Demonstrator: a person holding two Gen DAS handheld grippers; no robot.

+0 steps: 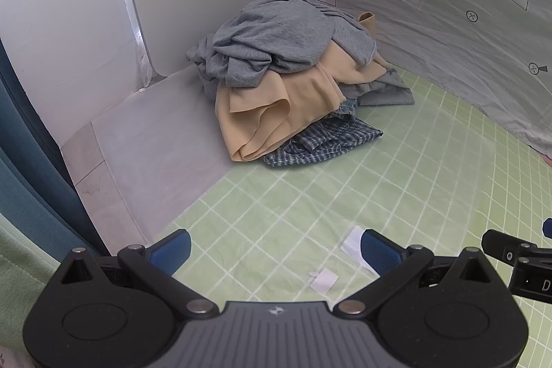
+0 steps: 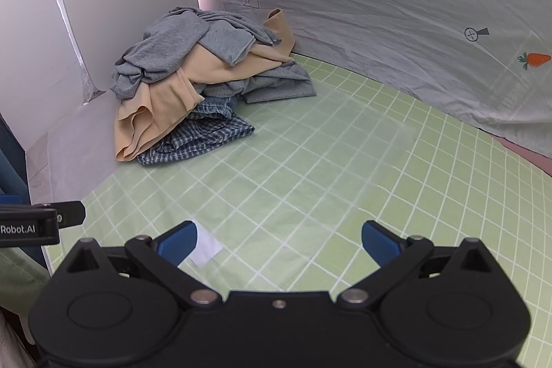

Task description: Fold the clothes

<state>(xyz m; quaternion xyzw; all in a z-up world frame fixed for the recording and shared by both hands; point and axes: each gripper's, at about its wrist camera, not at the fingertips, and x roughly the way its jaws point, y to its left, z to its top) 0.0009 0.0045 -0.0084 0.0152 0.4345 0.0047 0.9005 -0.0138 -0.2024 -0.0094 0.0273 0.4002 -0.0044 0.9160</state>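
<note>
Left gripper (image 1: 274,250) and right gripper (image 2: 277,244): fingers spread wide on both, holding nothing, hovering low over the green checked cloth (image 2: 345,181) on the desk. White paper scraps (image 1: 324,280) lie just ahead of the fingers. The clothes pile (image 1: 293,75) sits well ahead in the far corner, left of centre for the right gripper, nearly straight ahead for the left, so the left looks nearer. Grey top (image 1: 276,37) on top, tan garment (image 1: 276,112) under it, blue plaid piece (image 1: 321,140) at the base. Backdrop sheet (image 2: 414,23) reads mirrored "LOOK HERE"; the left gripper's body shows "Robot.AI".
</note>
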